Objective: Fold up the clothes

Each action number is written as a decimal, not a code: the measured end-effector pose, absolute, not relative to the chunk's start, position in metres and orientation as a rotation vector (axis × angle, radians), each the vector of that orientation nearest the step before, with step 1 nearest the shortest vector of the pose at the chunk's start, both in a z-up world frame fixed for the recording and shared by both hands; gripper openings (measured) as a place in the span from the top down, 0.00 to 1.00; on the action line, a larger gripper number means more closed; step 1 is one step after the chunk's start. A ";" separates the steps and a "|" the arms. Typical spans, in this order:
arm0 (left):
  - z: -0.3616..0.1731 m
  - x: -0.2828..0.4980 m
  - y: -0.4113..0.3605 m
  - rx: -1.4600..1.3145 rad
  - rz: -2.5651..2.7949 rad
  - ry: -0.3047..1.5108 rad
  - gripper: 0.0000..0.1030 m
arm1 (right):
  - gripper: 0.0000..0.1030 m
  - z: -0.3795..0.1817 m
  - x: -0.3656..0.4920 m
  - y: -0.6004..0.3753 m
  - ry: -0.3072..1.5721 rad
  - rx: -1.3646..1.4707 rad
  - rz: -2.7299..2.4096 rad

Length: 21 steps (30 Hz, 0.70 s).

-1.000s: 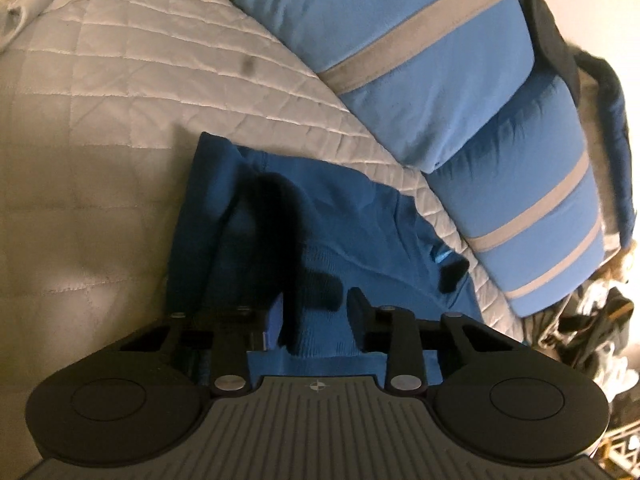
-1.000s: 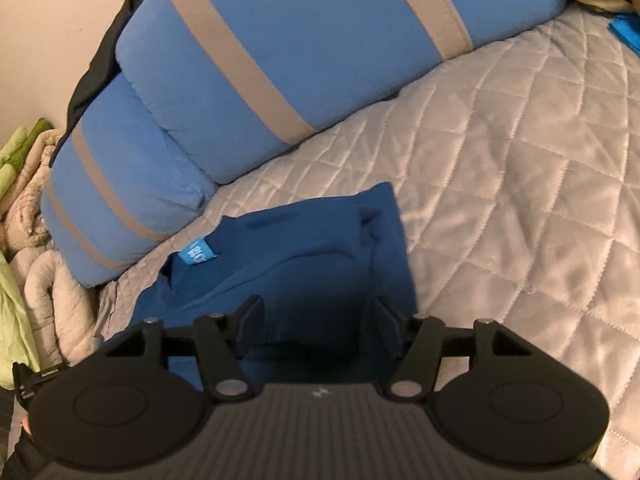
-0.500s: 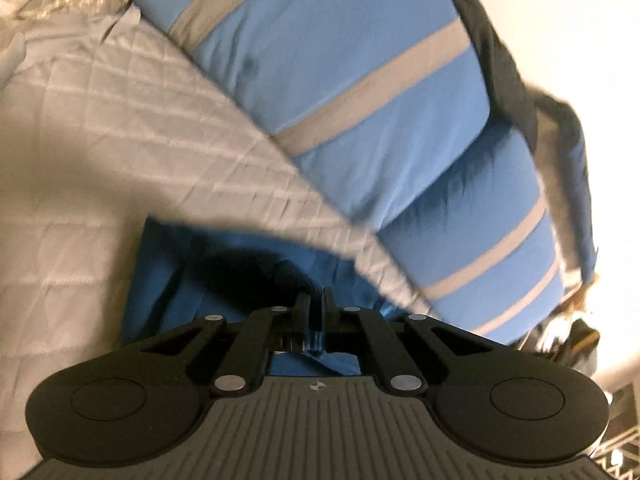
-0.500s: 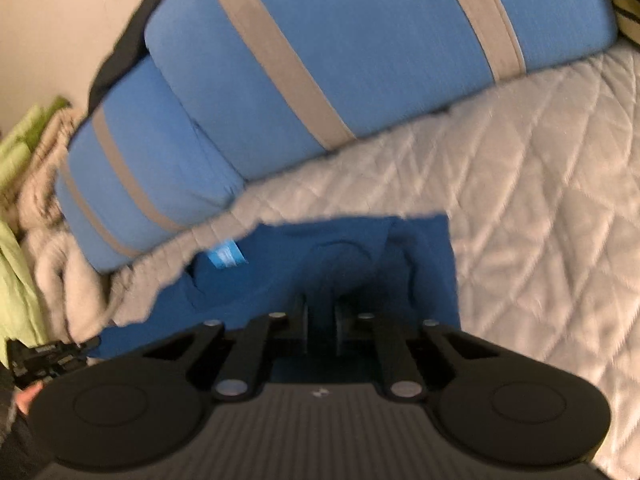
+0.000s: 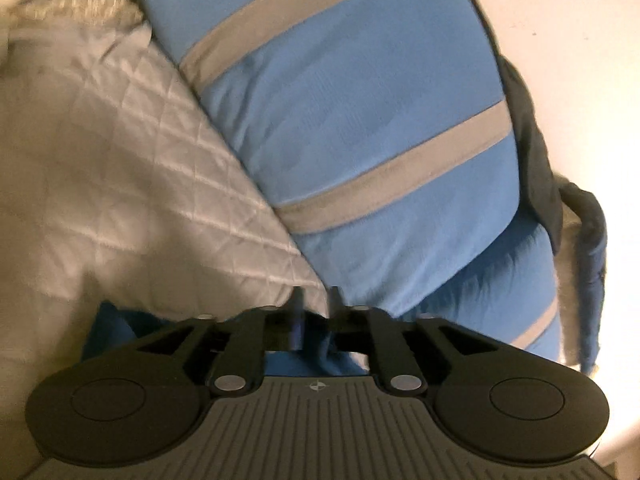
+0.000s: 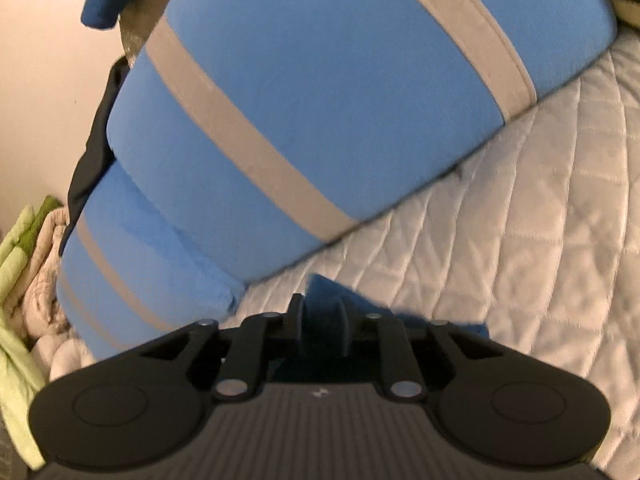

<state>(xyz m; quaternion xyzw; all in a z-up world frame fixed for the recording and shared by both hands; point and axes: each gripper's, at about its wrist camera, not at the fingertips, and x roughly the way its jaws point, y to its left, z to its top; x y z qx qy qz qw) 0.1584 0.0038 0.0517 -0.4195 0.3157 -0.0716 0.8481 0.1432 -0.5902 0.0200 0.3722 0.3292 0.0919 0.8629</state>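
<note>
A dark blue garment lies on the quilted white bedspread, mostly hidden under the grippers. My left gripper is shut on a fold of it, with blue cloth hanging below the fingers. In the right wrist view the same garment bunches up between the fingers of my right gripper, which is shut on it. Both grippers are tilted up toward the pillows.
Two light blue pillows with grey stripes lie close ahead along the bed's edge. A dark cloth hangs behind them against the wall. Green and beige bedding is piled at the left.
Both grippers went from open over the garment to shut on it, then lifted and tilted up, so the pillows now fill the views and most of the garment has dropped from sight.
</note>
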 end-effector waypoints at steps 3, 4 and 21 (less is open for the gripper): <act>0.062 0.147 0.003 -0.782 -0.153 0.667 0.55 | 0.37 0.027 0.139 -0.587 0.697 0.697 0.174; 0.066 0.143 0.003 -0.740 -0.151 0.676 0.54 | 0.31 0.029 0.135 -0.587 0.704 0.665 0.168; 0.105 0.020 0.007 -0.182 -0.103 0.808 0.37 | 0.01 0.086 0.034 -0.638 0.787 0.422 0.114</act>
